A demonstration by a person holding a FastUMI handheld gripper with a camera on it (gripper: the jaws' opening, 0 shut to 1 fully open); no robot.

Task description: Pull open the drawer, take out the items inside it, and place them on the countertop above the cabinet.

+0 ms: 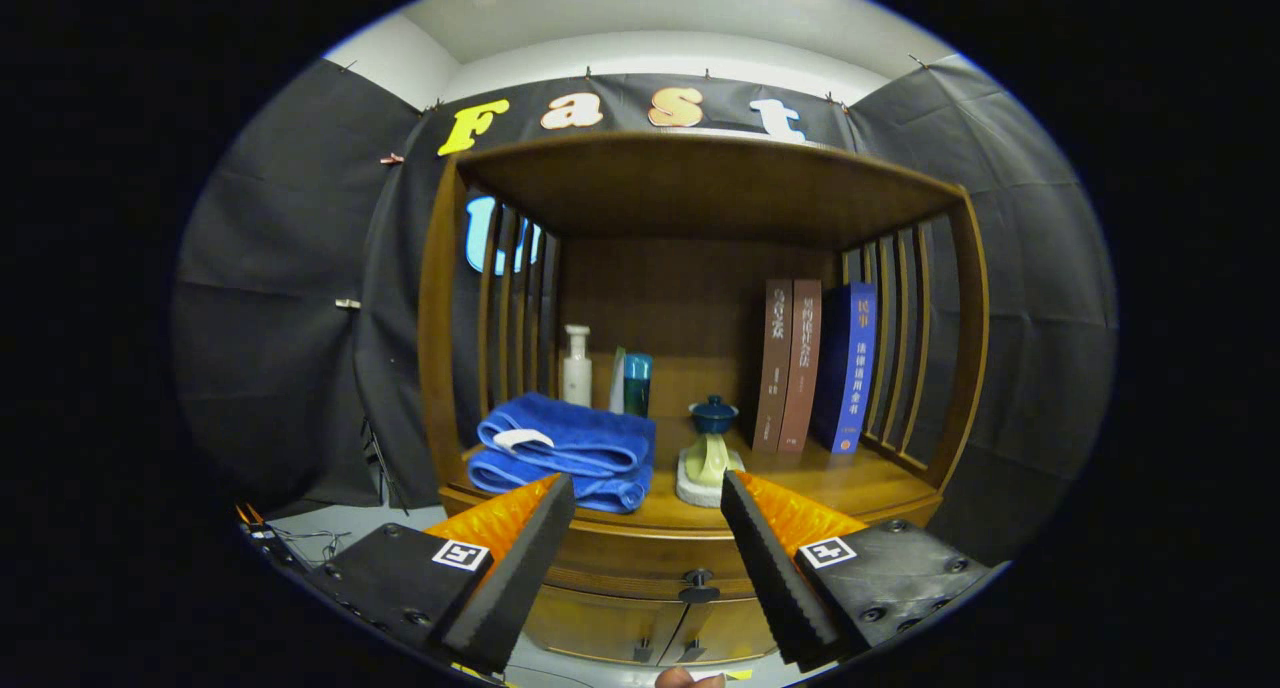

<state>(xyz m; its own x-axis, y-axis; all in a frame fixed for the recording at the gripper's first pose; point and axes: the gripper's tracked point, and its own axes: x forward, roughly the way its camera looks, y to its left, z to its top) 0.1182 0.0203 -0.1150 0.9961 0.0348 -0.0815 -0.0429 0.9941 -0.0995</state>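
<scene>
Gripper (648,488) open, fingers spread wide, holding nothing; closed wooden drawer's dark round knob (698,586) below, between them; folded blue towel (565,450) beyond.

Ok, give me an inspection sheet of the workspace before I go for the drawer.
Surface: wooden countertop inside the open-sided cabinet, partly occupied.
Job's things: drawer shut, its knob just ahead, between the jaws; contents hidden.
Clutter: folded blue towel, white pump bottle, teal container, lidded teacup on a sponge, three upright books.
Grippers: gripper open, holding nothing.
Cables: some on the floor beside the cabinet.
Surroundings: black cloth wall.
</scene>
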